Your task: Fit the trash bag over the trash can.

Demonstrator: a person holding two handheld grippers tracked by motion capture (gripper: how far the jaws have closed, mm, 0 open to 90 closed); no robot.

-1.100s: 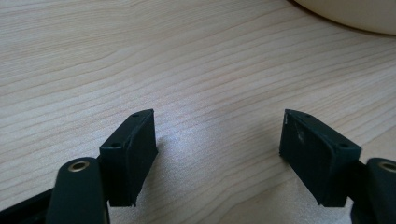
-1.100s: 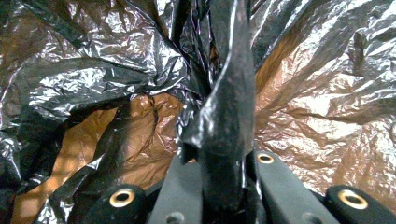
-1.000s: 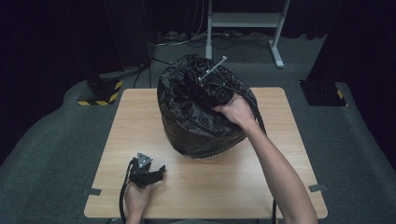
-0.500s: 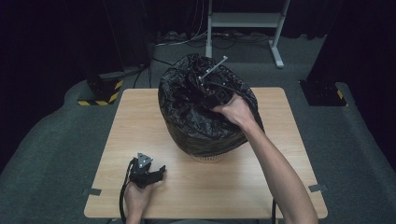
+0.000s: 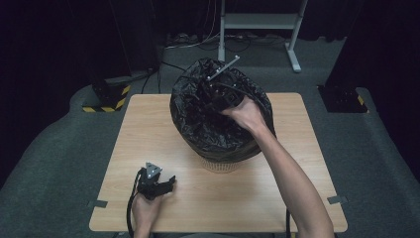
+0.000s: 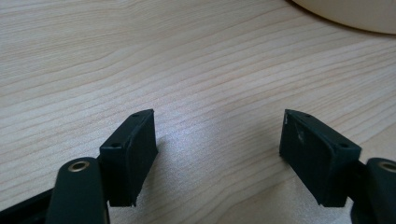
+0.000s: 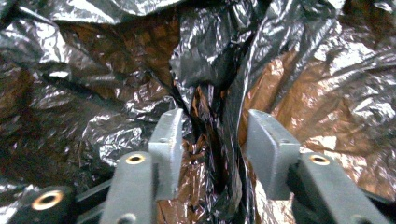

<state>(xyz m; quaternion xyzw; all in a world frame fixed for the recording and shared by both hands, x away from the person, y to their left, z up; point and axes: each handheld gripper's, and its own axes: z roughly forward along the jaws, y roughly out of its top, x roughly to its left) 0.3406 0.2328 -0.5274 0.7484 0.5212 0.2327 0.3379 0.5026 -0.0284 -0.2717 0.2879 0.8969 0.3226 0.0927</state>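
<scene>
1. So the right gripper (image 5: 218, 96) is up at the top of the black trash bag (image 5: 218, 124), which is draped over a pale bin (image 5: 218, 164) in the middle of the desk (image 5: 148, 129). Compared with a second ago the hand hasn't gone anywhere, but its fingers have just been moving: they sprang open and have now been closing back in a bit.
2. Right gripper view: the fingers (image 7: 168, 140) stand partly apart with a vertical fold of the bag (image 7: 219, 130) running up between them. The plastic seems to brush the inner faces, but I wouldn't call it a clamp yet.
3. My read: a pinch got let go and a new one is being lined up on that fold, probably to tug or spread the bag around the rim.
4. The left gripper (image 5: 157, 184) sits low on the near left of the desk, well apart from the bag. Its fingers (image 6: 133, 149) are wide open over bare wood, nothing between them.
</scene>
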